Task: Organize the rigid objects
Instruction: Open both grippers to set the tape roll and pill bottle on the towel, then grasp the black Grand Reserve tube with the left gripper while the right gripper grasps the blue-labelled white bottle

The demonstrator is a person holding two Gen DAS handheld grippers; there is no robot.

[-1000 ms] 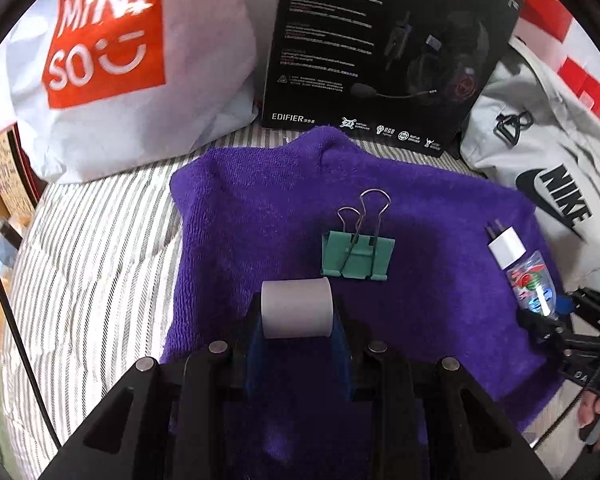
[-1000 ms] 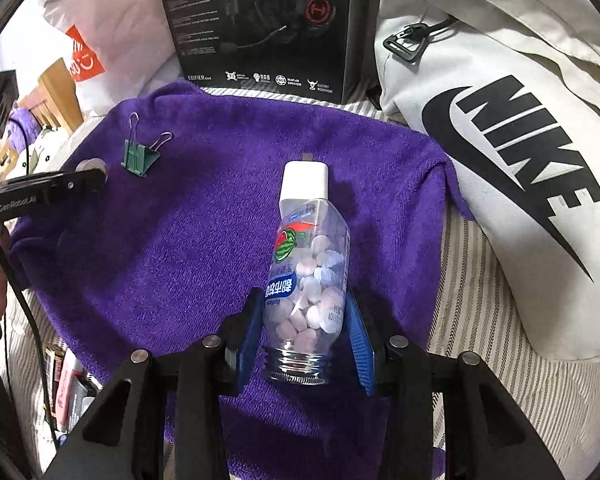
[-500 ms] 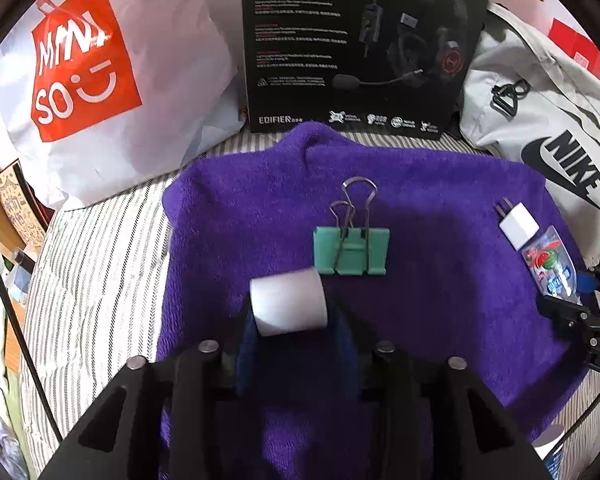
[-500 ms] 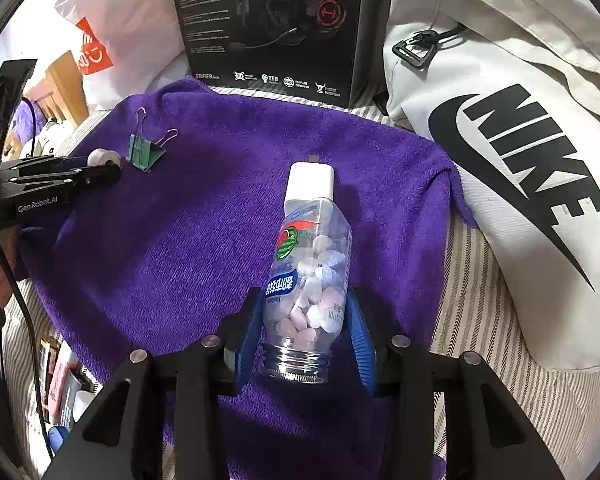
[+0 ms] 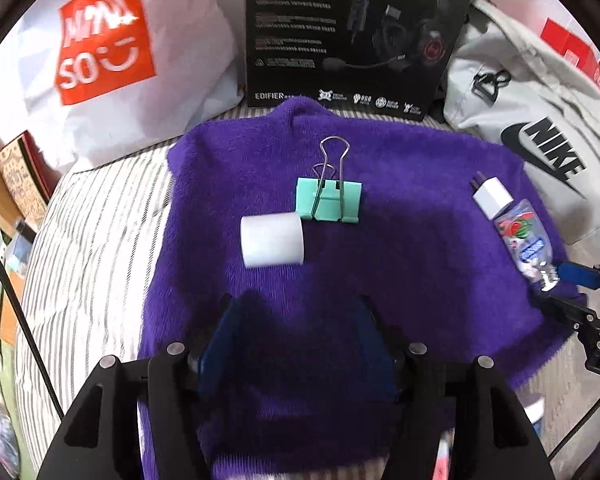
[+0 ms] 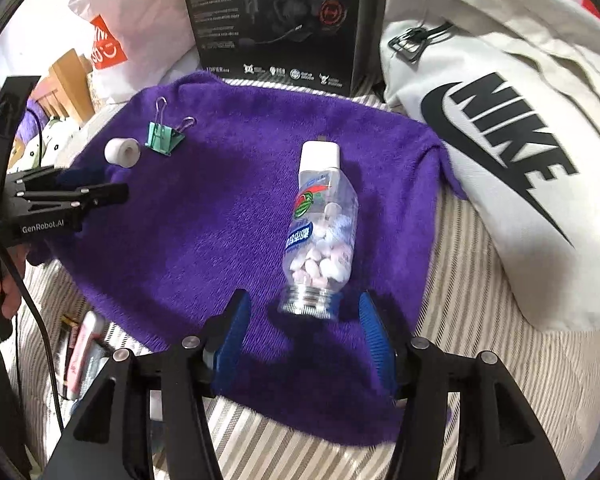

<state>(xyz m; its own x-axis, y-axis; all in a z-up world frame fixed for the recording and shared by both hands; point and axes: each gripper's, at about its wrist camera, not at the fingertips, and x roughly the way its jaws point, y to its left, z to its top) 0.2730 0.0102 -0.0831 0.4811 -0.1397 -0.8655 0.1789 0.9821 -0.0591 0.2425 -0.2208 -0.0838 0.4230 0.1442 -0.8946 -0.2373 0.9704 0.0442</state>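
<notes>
Bottle: clear plastic, lying on its side on the purple towel, right half, white cap far, threaded base near. About half full of loose candies; judged light, stiff, smooth-walled, so likely to roll or slip. Best hold: across the flat-sided body, mid-length.

Right gripper: jaws spread wide, either side of the bottle's base, apparently not touching it. Released.

Roll: small white cylinder on its side, left half of towel, just left and near of the green clip. Looks light and rigid; round, so it may roll. Grip across the curved sides.

Clip: wire handles point far; stiff, light. The flat body is the place to hold.

Left gripper: jaws open, empty, near side of the roll, apart from it.

Surround: towel lies on striped bedding. Black box far centre, Nike bag right.
</notes>
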